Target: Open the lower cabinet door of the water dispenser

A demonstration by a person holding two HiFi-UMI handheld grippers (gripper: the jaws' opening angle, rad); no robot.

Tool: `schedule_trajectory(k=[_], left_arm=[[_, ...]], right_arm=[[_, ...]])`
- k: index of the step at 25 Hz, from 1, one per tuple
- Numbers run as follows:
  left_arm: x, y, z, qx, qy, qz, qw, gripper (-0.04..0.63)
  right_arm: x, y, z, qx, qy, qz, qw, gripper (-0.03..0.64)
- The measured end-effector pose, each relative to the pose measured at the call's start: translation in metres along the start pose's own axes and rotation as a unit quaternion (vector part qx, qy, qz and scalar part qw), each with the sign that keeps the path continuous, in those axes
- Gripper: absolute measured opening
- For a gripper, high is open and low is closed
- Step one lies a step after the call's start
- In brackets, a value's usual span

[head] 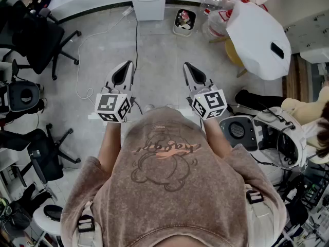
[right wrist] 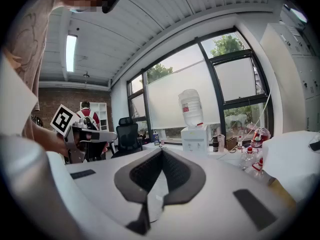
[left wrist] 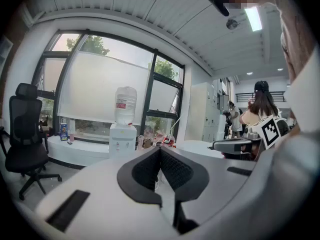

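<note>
Room: grey office floor (head: 159,60), windows (right wrist: 185,84) ahead of us.
Water dispenser (right wrist: 194,138): white, clear bottle (right wrist: 190,107) on top.
Bin (head: 183,33): rubbish inside, just beside it.
Left gripper (left wrist: 160,150), right gripper (right wrist: 161,152): our jaws closed, empty.

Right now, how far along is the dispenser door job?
Done: nothing visible; the water dispenser stands far across the floor, its lower door too small to make out. In hand: nothing; left gripper and right gripper are shut, empty, pointing toward it. Left: approach, grip the door, pull.
</note>
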State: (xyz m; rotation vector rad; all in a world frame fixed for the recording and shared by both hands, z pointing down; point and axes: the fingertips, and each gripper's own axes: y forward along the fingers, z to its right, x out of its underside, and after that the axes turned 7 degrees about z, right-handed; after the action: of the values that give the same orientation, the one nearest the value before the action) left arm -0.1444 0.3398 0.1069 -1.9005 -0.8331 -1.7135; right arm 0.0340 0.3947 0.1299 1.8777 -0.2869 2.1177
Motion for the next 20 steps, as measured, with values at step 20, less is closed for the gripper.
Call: schedule_trajectory(k=[20], left_arm=[[0.009, -0.021, -0.015, 0.039, 0.010, -0.003, 0.9992, 0.012]], right_arm=[[0.011, 0.010, -0.043, 0.000, 0.000, 0.003, 1.000, 0.006]])
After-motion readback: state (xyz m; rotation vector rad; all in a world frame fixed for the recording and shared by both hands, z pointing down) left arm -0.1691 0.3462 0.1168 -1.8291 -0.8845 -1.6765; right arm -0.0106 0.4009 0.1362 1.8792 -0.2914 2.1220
